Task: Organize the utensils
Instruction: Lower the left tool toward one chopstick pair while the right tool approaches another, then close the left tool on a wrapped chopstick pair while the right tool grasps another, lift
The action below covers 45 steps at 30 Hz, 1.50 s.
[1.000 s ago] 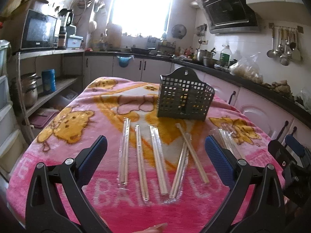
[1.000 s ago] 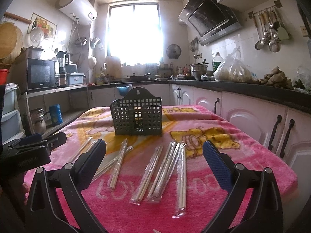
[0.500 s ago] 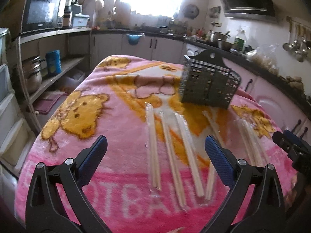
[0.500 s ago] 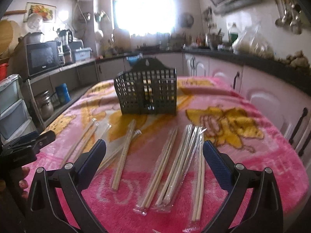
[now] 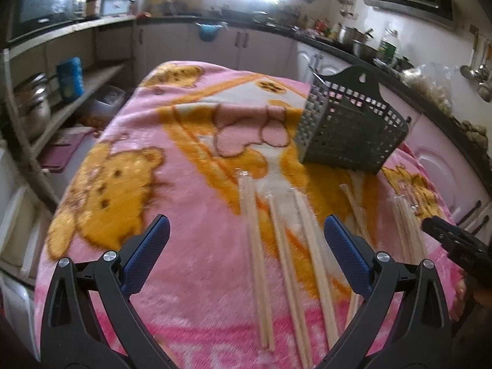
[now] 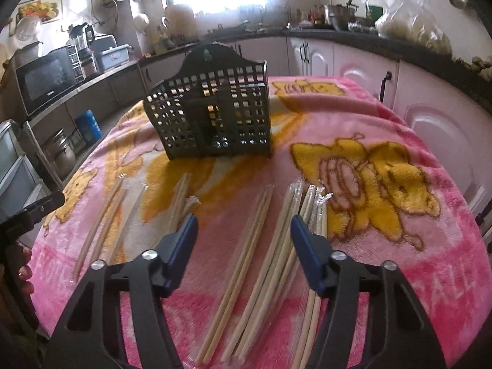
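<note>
Several pairs of wooden chopsticks in clear sleeves [image 5: 256,252] [image 6: 243,261] lie side by side on a pink cartoon blanket [image 5: 123,190] [image 6: 399,246]. Behind them stands a dark perforated utensil basket [image 5: 347,129] [image 6: 212,117]. My left gripper [image 5: 246,243] hovers open just above the leftmost pairs, nothing between its blue pads. My right gripper [image 6: 244,224] is open too, low over the right-hand pairs, with one pair lying between its fingers. The right gripper's tip [image 5: 455,243] shows at the left view's right edge, and the left gripper's tip [image 6: 30,212] at the right view's left edge.
White cabinets [image 6: 430,101] and a dark counter with pots and bags run close along the table's right side. Open shelves with a microwave [image 6: 46,80], pots and a blue tin [image 5: 70,77] stand to the left. A hand [image 6: 24,273] holds the left tool.
Both grippers have tilted down and moved closer to the chopsticks, which now look larger. The right gripper's fingers have narrowed somewhat. Nothing on the blanket has moved.
</note>
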Tool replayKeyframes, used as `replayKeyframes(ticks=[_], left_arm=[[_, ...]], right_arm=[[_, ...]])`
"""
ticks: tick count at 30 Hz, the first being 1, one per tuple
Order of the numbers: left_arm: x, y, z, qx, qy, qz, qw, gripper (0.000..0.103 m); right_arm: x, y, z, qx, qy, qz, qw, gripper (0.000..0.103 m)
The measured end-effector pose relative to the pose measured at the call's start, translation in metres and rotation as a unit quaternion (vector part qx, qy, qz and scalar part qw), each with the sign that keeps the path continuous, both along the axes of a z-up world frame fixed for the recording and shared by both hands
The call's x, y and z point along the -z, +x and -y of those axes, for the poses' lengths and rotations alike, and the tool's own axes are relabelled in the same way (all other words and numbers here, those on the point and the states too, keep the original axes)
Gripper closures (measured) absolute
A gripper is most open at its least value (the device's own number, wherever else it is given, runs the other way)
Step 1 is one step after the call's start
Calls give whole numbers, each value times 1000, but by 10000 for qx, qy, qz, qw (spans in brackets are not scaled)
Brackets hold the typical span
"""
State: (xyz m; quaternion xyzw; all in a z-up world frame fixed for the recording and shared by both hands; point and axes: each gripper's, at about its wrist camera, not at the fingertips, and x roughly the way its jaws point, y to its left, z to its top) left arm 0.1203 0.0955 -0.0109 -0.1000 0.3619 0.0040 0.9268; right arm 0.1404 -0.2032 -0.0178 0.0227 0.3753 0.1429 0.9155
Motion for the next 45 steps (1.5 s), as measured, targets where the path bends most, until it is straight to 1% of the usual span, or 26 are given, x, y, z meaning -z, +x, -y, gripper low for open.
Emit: replayKeyframes(ticks=[2, 4, 5, 6, 7, 8, 10, 14, 16, 18, 23, 26, 28, 29, 31, 35, 37, 38, 40, 41, 42, 43, 45], left_arm=[[0, 10, 5, 79, 171, -77, 9998, 12], [1, 18, 10, 219, 280, -120, 9993, 17], [2, 24, 11, 279, 263, -178, 9991, 18], [4, 29, 11, 314, 230, -254, 9989, 22], [6, 35, 11, 346, 185, -352, 9986, 26], [8, 40, 11, 358, 167, -419, 9983, 27], [13, 50, 12, 424, 153, -539, 9975, 34], [21, 67, 8, 409, 79, -739, 9964, 40], [26, 74, 4, 404, 10, -852, 9955, 46], [30, 79, 0, 377, -56, -927, 9950, 49], [40, 91, -8, 336, -179, -1123, 9929, 52], [42, 96, -9, 337, -193, -1194, 9921, 52], [44, 99, -10, 350, -273, -1235, 9914, 53], [44, 101, -12, 358, -322, -1261, 9908, 56], [46, 105, -14, 333, -410, -1318, 9899, 59], [48, 111, -19, 328, -515, -1408, 9882, 66], [48, 115, -21, 349, -586, -1475, 9867, 69], [48, 117, -23, 350, -606, -1510, 9860, 71], [48, 120, -25, 362, -585, -1561, 9853, 80], [48, 121, -25, 371, -582, -1575, 9851, 83], [48, 122, -26, 381, -598, -1581, 9849, 87], [48, 122, -27, 414, -677, -1571, 9844, 94], [47, 121, -27, 482, -815, -1564, 9831, 99]], right_arm=[[3, 9, 1, -6, 3, -119, 9999, 55], [6, 17, 2, -9, 11, -219, 9998, 59], [7, 22, 4, -25, 47, -273, 9996, 62], [9, 27, 5, -45, 66, -335, 9994, 67], [11, 32, 6, -33, 37, -409, 9992, 70], [12, 36, 6, -27, 22, -445, 9990, 73], [15, 44, 7, -8, -1, -517, 9987, 74], [19, 60, 11, 117, -70, -663, 9977, 76], [21, 67, 14, 184, -97, -711, 9972, 76], [22, 73, 16, 191, -129, -775, 9967, 79], [24, 86, 17, 153, -176, -908, 9956, 83], [26, 93, 16, 152, -193, -997, 9947, 84], [27, 98, 14, 150, -212, -1064, 9940, 84], [28, 101, 14, 149, -215, -1106, 9935, 84], [31, 106, 14, 127, -170, -1209, 9924, 84], [37, 116, 11, 80, -124, -1410, 9899, 89], [38, 121, 10, 53, -101, -1470, 9891, 94], [38, 123, 9, 42, -107, -1503, 9886, 94], [37, 126, 8, -16, -82, -1565, 9876, 95], [37, 128, 6, -60, -73, -1619, 9868, 95], [36, 130, 6, -85, -69, -1650, 9862, 95], [36, 131, 7, -112, -20, -1685, 9856, 95], [34, 134, 7, -169, 119, -1744, 9845, 96]])
